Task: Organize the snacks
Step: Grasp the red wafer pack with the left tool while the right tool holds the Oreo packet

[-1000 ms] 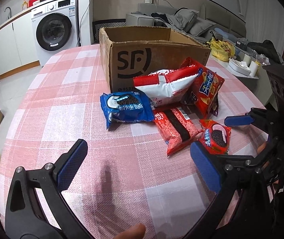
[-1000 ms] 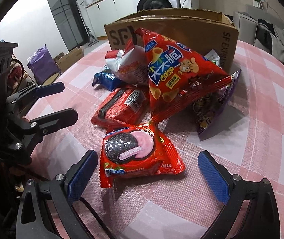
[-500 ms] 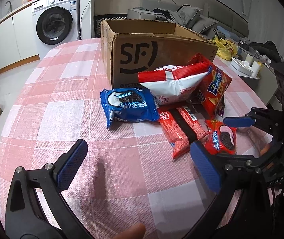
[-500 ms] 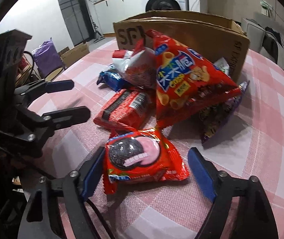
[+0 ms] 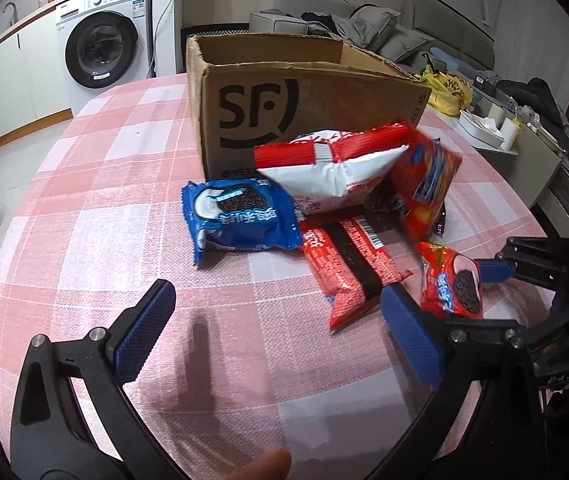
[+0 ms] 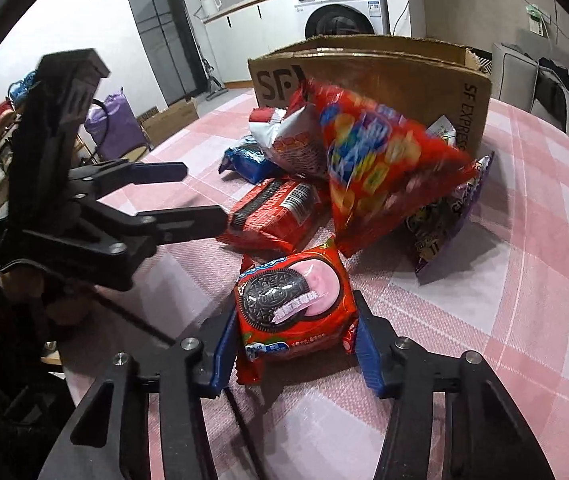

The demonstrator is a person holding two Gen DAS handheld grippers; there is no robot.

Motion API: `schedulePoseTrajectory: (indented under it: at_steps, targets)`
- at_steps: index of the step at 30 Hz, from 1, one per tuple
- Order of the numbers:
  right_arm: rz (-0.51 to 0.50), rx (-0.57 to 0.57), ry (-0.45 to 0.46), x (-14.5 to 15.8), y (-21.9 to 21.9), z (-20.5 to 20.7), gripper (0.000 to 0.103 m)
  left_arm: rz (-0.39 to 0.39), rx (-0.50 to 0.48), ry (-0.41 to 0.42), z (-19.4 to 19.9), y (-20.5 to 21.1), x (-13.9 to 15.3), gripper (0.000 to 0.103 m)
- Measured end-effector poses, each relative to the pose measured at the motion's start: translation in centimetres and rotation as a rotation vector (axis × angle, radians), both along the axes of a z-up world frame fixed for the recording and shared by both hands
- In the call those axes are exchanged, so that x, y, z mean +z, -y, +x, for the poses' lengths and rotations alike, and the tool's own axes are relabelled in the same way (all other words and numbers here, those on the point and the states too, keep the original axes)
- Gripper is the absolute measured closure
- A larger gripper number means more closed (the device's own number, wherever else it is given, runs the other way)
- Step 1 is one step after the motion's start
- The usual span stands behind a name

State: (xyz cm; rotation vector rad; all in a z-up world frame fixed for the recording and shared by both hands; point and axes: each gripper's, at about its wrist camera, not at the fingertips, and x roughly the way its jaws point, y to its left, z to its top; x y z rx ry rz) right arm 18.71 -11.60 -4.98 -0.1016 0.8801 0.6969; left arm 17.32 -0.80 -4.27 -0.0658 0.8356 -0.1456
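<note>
Left wrist view: the left gripper [image 5: 274,334] hangs low in the frame, jaws wide apart over bare pink-checked tablecloth [image 5: 96,232], nothing between them. Open cloth fills the left half. The cardboard box [image 5: 308,108] stands at upper centre, with the snack pile against its near wall.

Right wrist view: the right gripper [image 6: 292,350], bottom centre, is closing its jaws on the red cookie pack [image 6: 294,306], pads against both side edges. Clear cloth runs along the right edge.
</note>
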Motion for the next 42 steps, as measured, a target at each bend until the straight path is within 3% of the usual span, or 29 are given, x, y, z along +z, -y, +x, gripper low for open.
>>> schedulePoseTrajectory:
  at_steps: [17, 21, 28, 35, 38, 42]
  targets:
    - [0.051, -0.141, 0.038, 1.7, 5.6, -0.5, 0.051, -0.047, 0.001, -0.05, 3.0, 2.1, -0.5, 0.001]
    - [0.053, -0.149, 0.044, 2.0, 5.9, -0.5, 0.051, -0.07, 0.001, -0.042, 3.2, 2.3, -0.2, 0.001]
    - [0.046, -0.158, 0.046, 2.0, 5.9, -0.5, 0.051, -0.029, 0.042, -0.06, 5.0, 2.7, -0.6, 0.001]
    - [0.047, -0.163, 0.045, 2.1, 5.9, -0.4, 0.051, -0.038, 0.052, -0.076, 4.9, 1.3, -1.1, 0.001]
    - [0.045, -0.163, 0.042, 2.0, 5.8, -0.3, 0.051, -0.033, 0.027, -0.081, 5.4, 2.0, -1.3, 0.006]
    - [0.043, -0.157, 0.04, 2.1, 5.6, -0.3, 0.051, -0.051, -0.005, -0.091, 5.8, 2.8, -1.6, 0.025]
